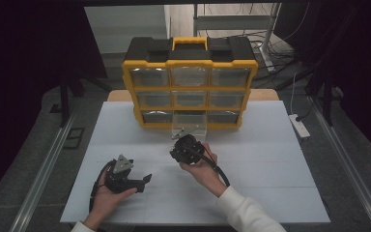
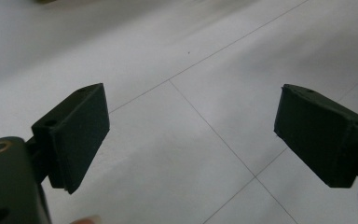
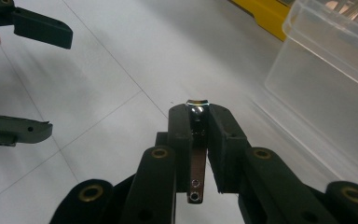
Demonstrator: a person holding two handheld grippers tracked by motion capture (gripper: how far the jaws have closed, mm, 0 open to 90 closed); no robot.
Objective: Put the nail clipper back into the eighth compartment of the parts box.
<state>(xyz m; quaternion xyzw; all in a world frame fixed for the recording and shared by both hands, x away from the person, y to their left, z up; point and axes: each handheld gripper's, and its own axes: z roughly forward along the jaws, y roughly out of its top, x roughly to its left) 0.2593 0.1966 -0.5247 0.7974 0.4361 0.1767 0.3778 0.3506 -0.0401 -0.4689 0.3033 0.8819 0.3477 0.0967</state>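
Right tongs (image 3: 198, 135) clenched on a small metal bracket (image 3: 196, 175): light, stiff, slick, so I'd pinch its flat faces. Left tongs (image 2: 191, 135) released over the table (image 2: 177, 56)

- High view: fixed overhead, facing forward and down; white table (image 1: 270, 159) mid-frame, yellow organizer (image 1: 190, 82) upper center.
- Left gripper view: very near the tabletop, along its own spread jaws.
- Right gripper view: low, near; clear drawer (image 3: 326, 70) upper right. Shares the left gripper (image 3: 25, 77) at upper left with the high view (image 1: 147, 181).
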